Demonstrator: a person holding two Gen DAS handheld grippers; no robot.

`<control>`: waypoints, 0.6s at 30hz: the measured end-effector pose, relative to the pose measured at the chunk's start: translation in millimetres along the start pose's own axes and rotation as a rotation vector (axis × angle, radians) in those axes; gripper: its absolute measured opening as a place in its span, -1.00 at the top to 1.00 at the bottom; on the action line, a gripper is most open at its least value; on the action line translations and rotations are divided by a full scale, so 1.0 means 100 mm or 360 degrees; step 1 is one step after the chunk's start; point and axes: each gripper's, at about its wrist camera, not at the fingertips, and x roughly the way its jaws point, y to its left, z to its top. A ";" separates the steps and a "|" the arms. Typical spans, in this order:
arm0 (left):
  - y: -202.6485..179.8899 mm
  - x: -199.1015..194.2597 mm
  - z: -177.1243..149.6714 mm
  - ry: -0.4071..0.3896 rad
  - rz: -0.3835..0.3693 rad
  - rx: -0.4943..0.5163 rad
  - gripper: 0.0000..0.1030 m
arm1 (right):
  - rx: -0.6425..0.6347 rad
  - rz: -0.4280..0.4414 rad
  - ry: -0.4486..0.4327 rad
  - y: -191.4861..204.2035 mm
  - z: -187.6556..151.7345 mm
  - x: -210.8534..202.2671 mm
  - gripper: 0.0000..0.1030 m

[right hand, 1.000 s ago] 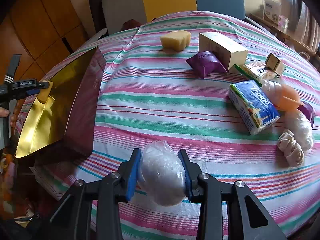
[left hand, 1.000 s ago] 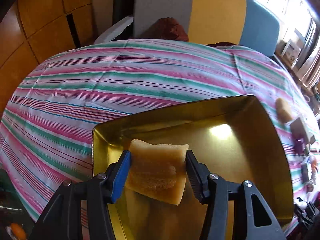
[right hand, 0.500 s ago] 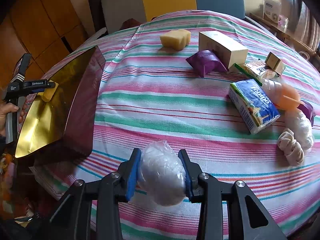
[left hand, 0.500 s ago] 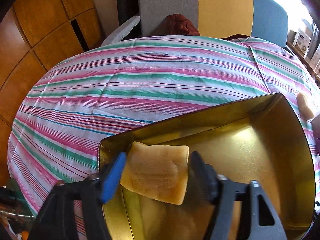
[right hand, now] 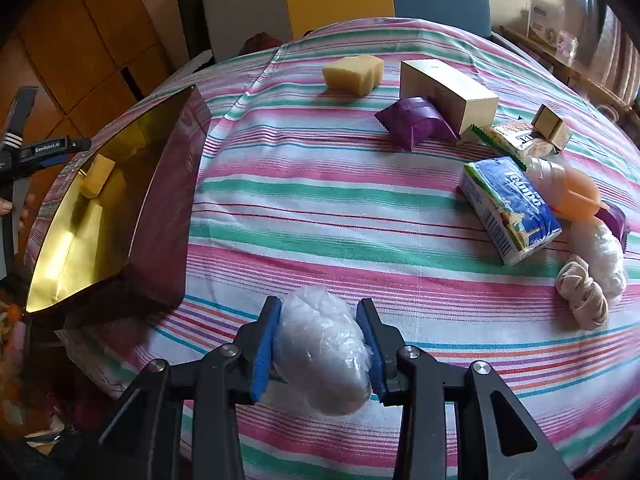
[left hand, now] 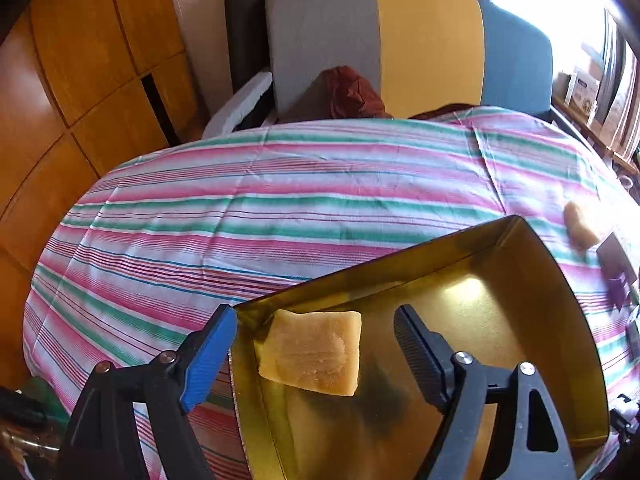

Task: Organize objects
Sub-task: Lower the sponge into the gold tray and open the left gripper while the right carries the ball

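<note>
one sponge [left hand: 314, 352] in box [left hand: 560, 360], one outside [right hand: 352, 74]

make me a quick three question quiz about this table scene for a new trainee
1. True or false: the left gripper is clamped on the sponge.
2. What does the right gripper hold? A) tissue pack B) plastic-wrapped bundle C) purple packet
3. Where does the nearer sponge lie?

Key:
1. False; its jaws are opening and stand clear of the sponge.
2. B, the bundle.
3. In the gold-lined box; a second sponge lies on the tablecloth.
</note>
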 end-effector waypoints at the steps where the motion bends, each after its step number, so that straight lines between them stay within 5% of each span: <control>1: 0.02 -0.04 -0.01 -0.0011 0.0000 -0.0016 -0.60 | -0.0002 -0.0004 -0.0001 0.00 0.00 0.00 0.23; 9: 0.12 -0.67 -0.36 -0.0179 -0.0204 -0.0147 -0.61 | -0.0038 -0.0048 0.0002 0.06 0.01 0.00 0.25; 13: 0.12 -0.87 -0.63 -0.0152 -0.0402 -0.0173 -0.61 | -0.0063 -0.0066 -0.0007 0.08 0.09 -0.05 0.25; 18: 0.19 -0.96 -0.94 -0.0097 -0.0420 -0.0266 -0.61 | -0.0146 -0.0053 -0.0106 0.22 0.37 -0.28 0.25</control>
